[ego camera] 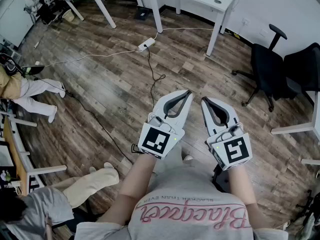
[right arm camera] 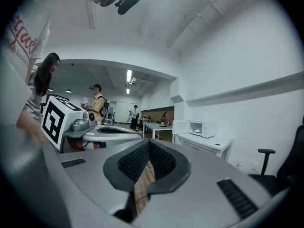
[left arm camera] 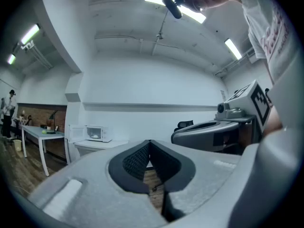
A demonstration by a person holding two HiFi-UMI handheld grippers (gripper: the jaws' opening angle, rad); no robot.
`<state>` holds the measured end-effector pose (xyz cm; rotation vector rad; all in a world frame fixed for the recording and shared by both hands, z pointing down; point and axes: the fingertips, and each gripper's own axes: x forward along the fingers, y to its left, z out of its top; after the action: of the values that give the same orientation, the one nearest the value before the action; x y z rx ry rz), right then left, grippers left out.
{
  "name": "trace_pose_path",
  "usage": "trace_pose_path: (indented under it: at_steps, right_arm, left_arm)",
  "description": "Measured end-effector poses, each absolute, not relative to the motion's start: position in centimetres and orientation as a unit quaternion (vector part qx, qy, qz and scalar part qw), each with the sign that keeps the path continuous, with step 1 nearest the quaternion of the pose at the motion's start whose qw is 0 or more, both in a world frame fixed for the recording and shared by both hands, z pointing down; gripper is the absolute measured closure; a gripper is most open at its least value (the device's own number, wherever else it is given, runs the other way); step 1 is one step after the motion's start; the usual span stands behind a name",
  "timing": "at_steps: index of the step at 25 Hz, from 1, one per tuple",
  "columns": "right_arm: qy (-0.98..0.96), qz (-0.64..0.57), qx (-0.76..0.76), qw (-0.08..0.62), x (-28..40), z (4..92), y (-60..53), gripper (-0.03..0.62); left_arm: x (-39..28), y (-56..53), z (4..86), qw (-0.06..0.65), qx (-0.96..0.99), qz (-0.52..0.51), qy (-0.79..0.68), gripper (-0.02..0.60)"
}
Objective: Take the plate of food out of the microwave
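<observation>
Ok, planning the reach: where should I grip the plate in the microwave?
Probably its near rim, from the front: the microwave has its door swung open leftward, leaving only that side free. The plate is too small to make out.

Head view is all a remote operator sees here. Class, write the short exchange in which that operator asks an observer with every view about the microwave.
Operator: I see floor, desks and both grippers, but no microwave. Is it in sight?
Observer: Yes. The left gripper view shows the microwave standing on a white table against the far wall.
Operator: Is it shut?
Observer: No. In the right gripper view its door stands swung open on the left side.
</observation>
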<state>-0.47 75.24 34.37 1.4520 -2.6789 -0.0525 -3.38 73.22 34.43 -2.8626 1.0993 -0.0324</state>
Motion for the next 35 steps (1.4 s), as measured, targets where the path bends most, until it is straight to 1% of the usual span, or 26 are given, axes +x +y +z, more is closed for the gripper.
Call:
trace_pose_path:
  at_steps: [3,6,15,19,24,30,35]
  right_arm:
    - [-0.876,-0.009,0.48,0.036,2.6,34.5,77.9,0.583]
    - [-0.873,-0.006,0.487,0.028,4.7,34.5,79.6,0.583]
    - [-0.873,-0.013,0.488,0.011,5.6,33.4,79.7,0.583]
    - [-0.877,-0.019,0.481,-0.009,5.0,33.0,77.9,0.583]
    - [-0.883,0.006,0.467,-0.03,3.6,33.1,73.9,0.58]
    - [-0.87,0.004,0.492,0.012,2.0,33.9,67.7,0.58]
    - [-0.863,0.007,0.504,0.018,0.8,33.3,62.8,0.58]
  left_arm:
    - [-0.8,76.1,34.3,0.057,-0.93,-0.013,0.364,0.575]
    - [1.0,78.1,34.3,0.059,-0.93,-0.013,0.363,0.575]
    - [2.6,77.8,32.9,0.068,-0.933,-0.002,0.354,0.575]
    - [2.1,75.7,33.2,0.064,-0.934,0.002,0.351,0.575]
    - [-0.1,71.0,32.8,0.024,-0.931,0.049,0.362,0.575]
    - [-1.3,65.5,32.9,0.027,-0.936,0.034,0.348,0.575]
    - [-2.7,60.1,32.5,0.007,-0.939,0.04,0.341,0.575]
